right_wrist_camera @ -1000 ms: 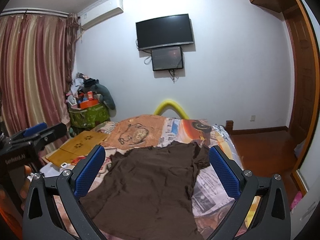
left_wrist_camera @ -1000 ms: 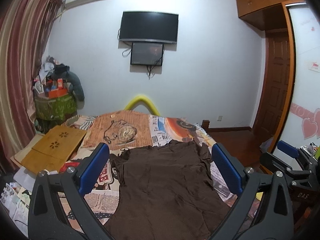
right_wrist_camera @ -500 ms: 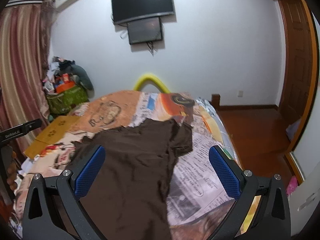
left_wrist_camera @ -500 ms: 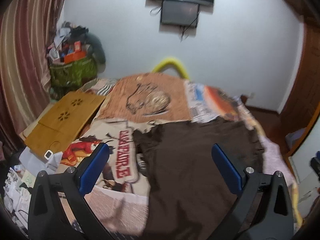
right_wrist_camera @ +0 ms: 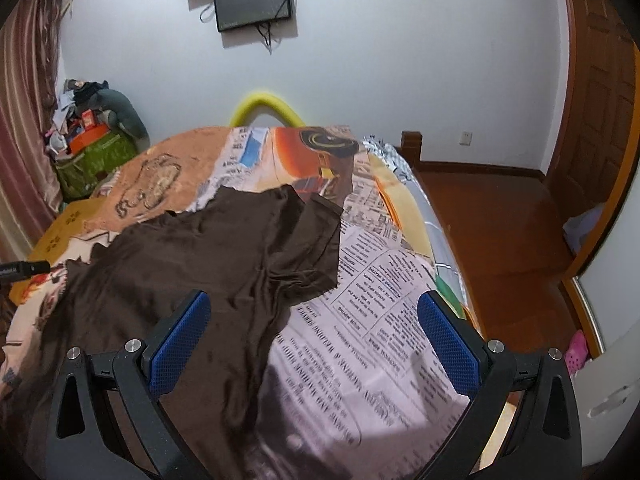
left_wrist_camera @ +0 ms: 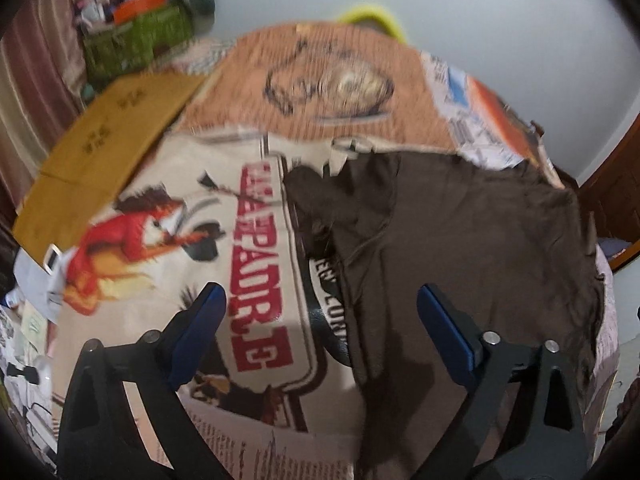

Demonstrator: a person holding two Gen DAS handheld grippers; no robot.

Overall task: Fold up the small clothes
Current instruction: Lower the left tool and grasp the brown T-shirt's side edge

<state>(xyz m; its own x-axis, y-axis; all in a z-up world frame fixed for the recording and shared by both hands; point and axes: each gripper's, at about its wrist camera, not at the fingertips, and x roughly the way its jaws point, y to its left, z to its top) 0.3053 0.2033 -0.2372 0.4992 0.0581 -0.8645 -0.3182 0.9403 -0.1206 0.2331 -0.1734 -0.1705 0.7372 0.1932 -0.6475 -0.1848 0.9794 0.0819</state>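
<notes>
A dark brown T-shirt [left_wrist_camera: 472, 248] lies spread flat on the bed's printed cover [left_wrist_camera: 168, 248]. My left gripper [left_wrist_camera: 322, 332] is open and empty, hovering over the shirt's left edge below its left sleeve [left_wrist_camera: 316, 200]. In the right wrist view the same shirt [right_wrist_camera: 192, 264] lies to the left, its right sleeve [right_wrist_camera: 308, 248] folded out over newspaper-print fabric [right_wrist_camera: 380, 320]. My right gripper [right_wrist_camera: 314, 338] is open and empty, above the shirt's right edge, just below that sleeve.
A wooden board [left_wrist_camera: 104, 136] lies at the bed's left. A cluttered green basket [right_wrist_camera: 92, 160] stands in the far left corner. Wooden floor [right_wrist_camera: 500, 232] and a door lie to the right. A yellow arch [right_wrist_camera: 266, 106] rises behind the bed.
Both grippers have dropped and tilted down toward the bed, the left swinging to the shirt's left edge and the right to its right edge. Both stay open; the shirt has not moved.
</notes>
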